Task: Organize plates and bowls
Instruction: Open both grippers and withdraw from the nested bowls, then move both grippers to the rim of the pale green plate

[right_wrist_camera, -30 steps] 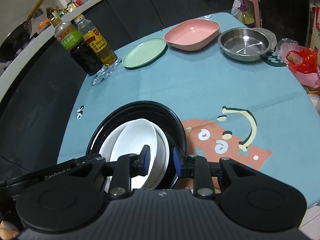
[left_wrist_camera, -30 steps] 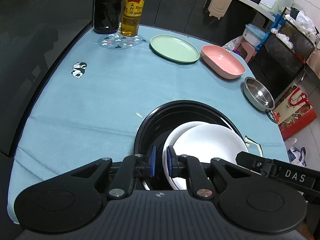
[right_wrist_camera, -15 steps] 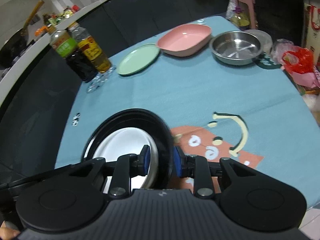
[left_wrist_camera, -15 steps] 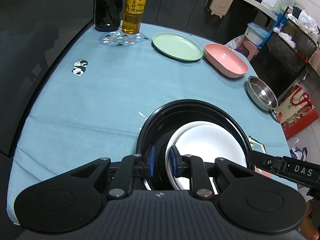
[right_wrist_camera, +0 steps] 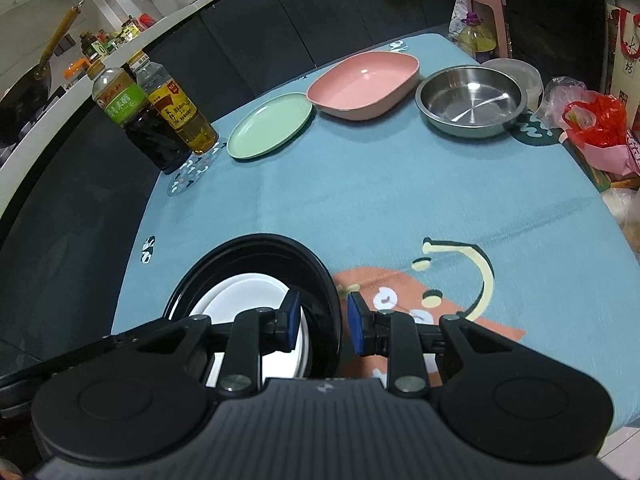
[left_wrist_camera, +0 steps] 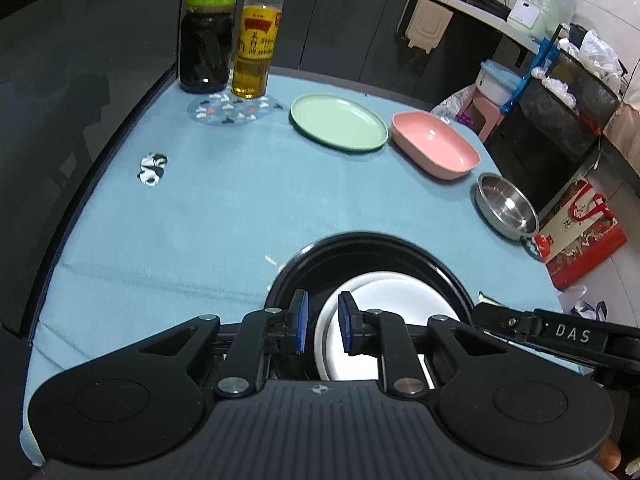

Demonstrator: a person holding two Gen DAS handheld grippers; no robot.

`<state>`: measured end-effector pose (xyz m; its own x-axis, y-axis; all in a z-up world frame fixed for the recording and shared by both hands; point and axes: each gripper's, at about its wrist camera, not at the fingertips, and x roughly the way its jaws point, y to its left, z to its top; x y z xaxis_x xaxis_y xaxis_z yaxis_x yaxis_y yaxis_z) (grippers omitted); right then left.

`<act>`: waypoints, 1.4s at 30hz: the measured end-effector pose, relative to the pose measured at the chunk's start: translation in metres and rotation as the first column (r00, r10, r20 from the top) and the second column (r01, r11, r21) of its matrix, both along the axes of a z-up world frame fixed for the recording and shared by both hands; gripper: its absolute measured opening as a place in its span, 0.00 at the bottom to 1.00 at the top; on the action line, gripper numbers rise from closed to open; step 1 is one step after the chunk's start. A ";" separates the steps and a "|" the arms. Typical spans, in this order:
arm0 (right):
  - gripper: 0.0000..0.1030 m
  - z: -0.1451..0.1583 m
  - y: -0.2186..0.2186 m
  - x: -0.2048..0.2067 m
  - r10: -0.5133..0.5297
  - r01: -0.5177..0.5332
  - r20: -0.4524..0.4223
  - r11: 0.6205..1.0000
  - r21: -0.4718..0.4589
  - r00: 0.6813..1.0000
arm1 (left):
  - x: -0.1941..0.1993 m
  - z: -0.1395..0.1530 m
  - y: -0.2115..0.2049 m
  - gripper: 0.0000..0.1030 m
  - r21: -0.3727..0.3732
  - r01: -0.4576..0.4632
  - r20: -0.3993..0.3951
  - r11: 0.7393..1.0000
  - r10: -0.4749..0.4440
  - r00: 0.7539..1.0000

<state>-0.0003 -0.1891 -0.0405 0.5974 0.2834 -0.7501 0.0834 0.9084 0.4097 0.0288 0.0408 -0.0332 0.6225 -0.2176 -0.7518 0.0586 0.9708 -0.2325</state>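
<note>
From the left wrist camera, a blue tablecloth [left_wrist_camera: 248, 200] covered the table. At the near edge sat a black dish [left_wrist_camera: 372, 252] with white plates [left_wrist_camera: 396, 300] stacked inside it. The left gripper [left_wrist_camera: 323, 322] had its blue pads either side of the black dish's left rim; a gap showed between pads and rim, so it was not clamped, and its jaws had just been closing slightly after opening. At the far left stood a dark vinegar bottle [left_wrist_camera: 206, 28] and, touching it, a yellow oil bottle [left_wrist_camera: 256, 36]. To their right lay a green plate [left_wrist_camera: 339, 123], then a pink dish [left_wrist_camera: 436, 148] just beside it, then a steel bowl [left_wrist_camera: 506, 206] nearer the right edge.

From the right wrist camera, the right gripper [right_wrist_camera: 322, 326] straddled the black dish's [right_wrist_camera: 256, 248] right rim, one pad inside over the white plates [right_wrist_camera: 244, 296], one outside over the cloth [right_wrist_camera: 360, 200]. Whether its pads pressed the rim could not be told. Far across the table, from left to right, were the two bottles [right_wrist_camera: 160, 120], the green plate [right_wrist_camera: 270, 126], the pink dish [right_wrist_camera: 364, 84] and the steel bowl [right_wrist_camera: 470, 100].
</note>
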 end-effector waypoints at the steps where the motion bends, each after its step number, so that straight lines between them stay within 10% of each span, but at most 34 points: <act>1: 0.24 0.000 0.000 0.001 0.000 0.000 0.000 1.000 0.000 1.000 | 0.001 0.001 0.001 0.15 0.000 -0.004 0.007 1.000 0.004 1.000; 42: 0.24 0.011 0.008 0.044 0.027 -0.027 0.013 0.999 -0.036 1.000 | 0.076 -0.004 0.034 0.16 -0.019 -0.160 0.010 0.987 0.160 0.987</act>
